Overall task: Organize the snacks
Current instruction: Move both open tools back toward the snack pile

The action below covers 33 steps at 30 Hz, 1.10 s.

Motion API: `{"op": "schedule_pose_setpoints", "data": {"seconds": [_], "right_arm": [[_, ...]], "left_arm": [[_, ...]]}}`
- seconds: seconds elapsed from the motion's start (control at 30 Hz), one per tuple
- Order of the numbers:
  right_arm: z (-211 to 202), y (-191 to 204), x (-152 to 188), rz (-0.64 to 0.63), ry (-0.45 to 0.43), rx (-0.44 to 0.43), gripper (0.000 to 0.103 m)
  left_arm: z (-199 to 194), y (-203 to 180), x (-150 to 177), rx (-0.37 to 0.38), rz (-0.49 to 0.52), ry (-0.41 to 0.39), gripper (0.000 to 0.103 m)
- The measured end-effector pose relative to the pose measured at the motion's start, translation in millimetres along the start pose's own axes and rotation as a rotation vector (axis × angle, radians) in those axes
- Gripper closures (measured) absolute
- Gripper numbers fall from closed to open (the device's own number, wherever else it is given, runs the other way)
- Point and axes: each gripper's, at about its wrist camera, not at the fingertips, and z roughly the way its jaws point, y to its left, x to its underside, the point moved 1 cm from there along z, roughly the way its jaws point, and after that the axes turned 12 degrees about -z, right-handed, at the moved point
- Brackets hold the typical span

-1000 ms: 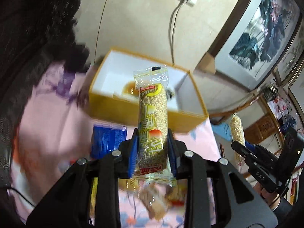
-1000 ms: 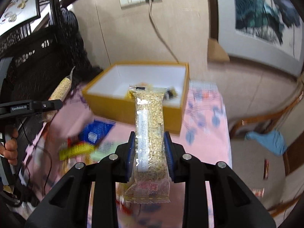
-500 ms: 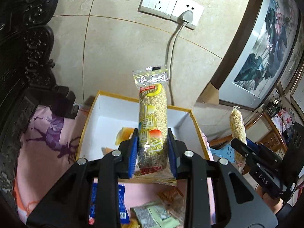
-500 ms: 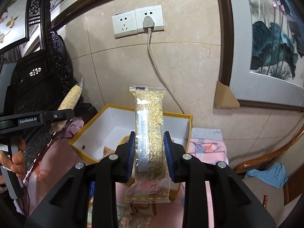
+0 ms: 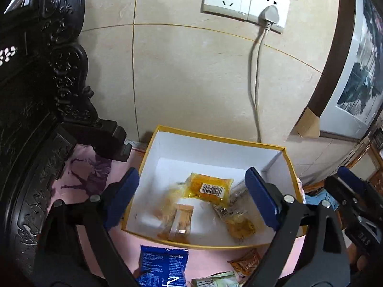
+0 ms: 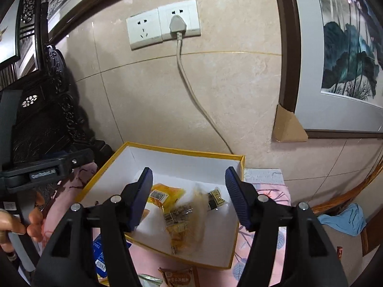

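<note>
A yellow-rimmed box (image 5: 203, 150) with a white inside stands against the tiled wall on a pink cloth. My left gripper (image 5: 192, 196) hovers over its near left part. Its jaws are opening wide and nothing is between them. A pale grain bar (image 5: 168, 201) shows as a blur in the box below. My right gripper (image 6: 189, 198) is over the same box (image 6: 182, 165), jaws opening. Its grain bar (image 6: 199, 212) drops free as a blur onto the packets inside. A yellow barcoded packet (image 5: 208, 187) lies in the box.
On the cloth in front of the box lie a blue packet (image 5: 162, 265), a brown one (image 5: 246, 262) and a green one (image 5: 215, 281). A dark carved wooden chair (image 5: 36, 119) stands at the left. A cable (image 6: 189, 88) hangs from the wall socket behind the box.
Both grippers carried their grain bars forward over the box, then opened. The bars have left the jaws and are falling into the box.
</note>
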Motion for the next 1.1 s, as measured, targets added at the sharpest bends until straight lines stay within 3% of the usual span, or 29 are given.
{"op": "schedule_pose_setpoints", "data": {"seconds": [0.17, 0.47, 0.53, 0.63, 0.7, 0.83, 0.93, 1.1], "right_arm": [[-17.9, 7.7, 4.8, -0.005, 0.035, 0.041, 0.038], [-79.0, 31.5, 24.7, -0.066, -0.013, 0.243, 0.003], [-98.5, 37.2, 37.7, -0.063, -0.036, 0.325, 0.001], [-113.2, 44.1, 61.6, -0.082, 0.010, 0.343, 0.001], [-116.3, 45.1, 82.6, -0.064, 0.077, 0.322, 0.001], [-118.1, 42.4, 140.3, 0.066, 0.229, 0.105, 0.001], [-114.1, 42.7, 182.7, 0.191, 0.335, 0.022, 0.001], [-101.0, 52.1, 231.0, 0.255, 0.474, -0.064, 0.001]], "left_arm": [[-15.3, 0.2, 4.8, 0.003, 0.006, 0.009, 0.011], [-58.8, -0.6, 21.3, -0.018, 0.035, 0.008, 0.008], [-69.5, 1.9, 29.4, -0.034, 0.041, 0.004, 0.007], [-89.4, 14.1, 48.9, -0.017, 0.034, 0.005, 0.005], [-100.6, 26.3, 63.3, -0.026, 0.014, 0.007, 0.005], [-122.5, 58.6, 96.9, -0.050, -0.035, 0.008, 0.005], [-138.0, 87.5, 126.8, -0.084, -0.069, 0.028, 0.005], [-151.3, 131.2, 181.1, -0.168, -0.116, 0.106, 0.005]]}}
